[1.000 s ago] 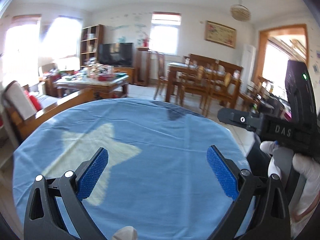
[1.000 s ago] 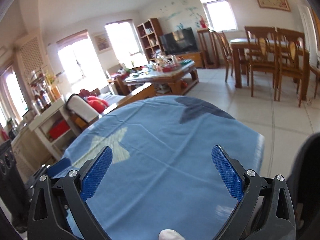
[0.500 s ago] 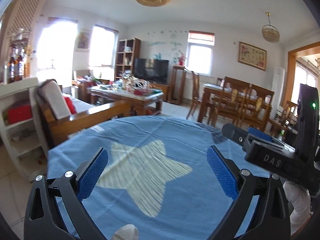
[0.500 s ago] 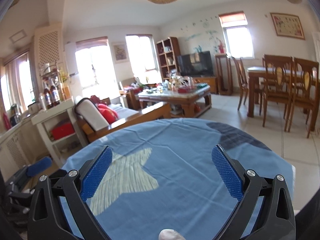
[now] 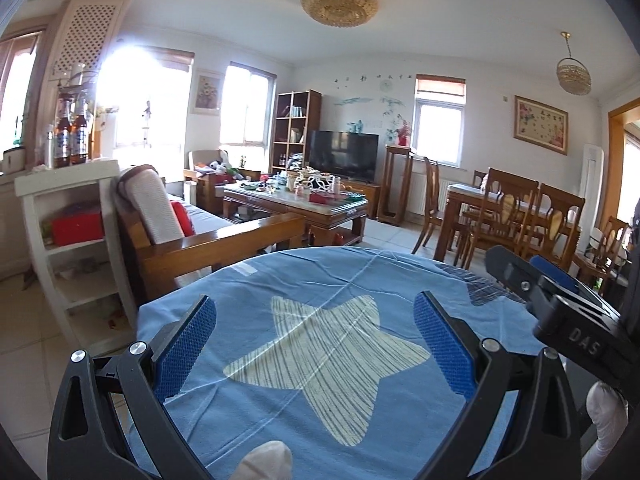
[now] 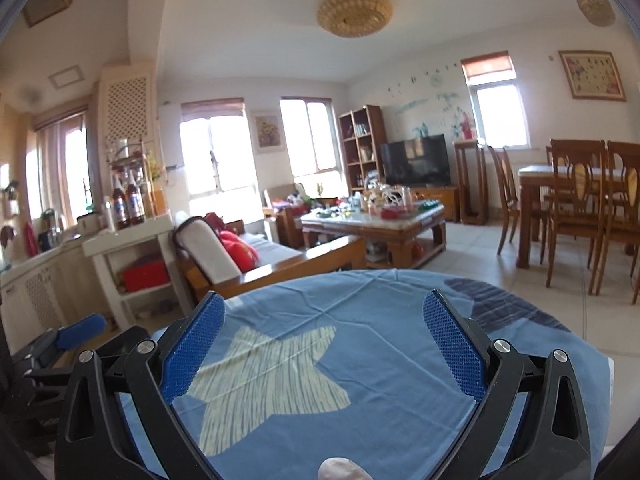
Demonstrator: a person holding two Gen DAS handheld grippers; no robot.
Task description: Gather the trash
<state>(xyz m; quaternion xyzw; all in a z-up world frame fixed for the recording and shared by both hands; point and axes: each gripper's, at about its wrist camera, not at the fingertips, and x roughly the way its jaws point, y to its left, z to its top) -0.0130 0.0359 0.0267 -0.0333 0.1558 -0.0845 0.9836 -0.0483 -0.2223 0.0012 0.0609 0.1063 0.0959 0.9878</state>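
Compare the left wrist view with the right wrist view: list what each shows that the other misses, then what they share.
Only the left wrist view shows the orange doorway at far right and the right hand-held gripper. Only the right wrist view shows the kitchen counter at far left and the left hand-held gripper. Both share the blue star-print tablecloth, the television and the cluttered coffee table.

Blue star-print tablecloth [image 5: 320, 360], wooden sofa [image 5: 208, 240], cluttered coffee table [image 5: 304, 204], television [image 5: 344, 156], dining chairs [image 5: 532, 216]

- A cloth-covered table [image 5: 320, 360] is lying nearest the camera.
- A sofa [image 5: 208, 240] is standing behind it, left.
- A coffee table [image 5: 296, 204] is sitting beyond the sofa.
- A dining table [image 5: 516, 208] is standing right.
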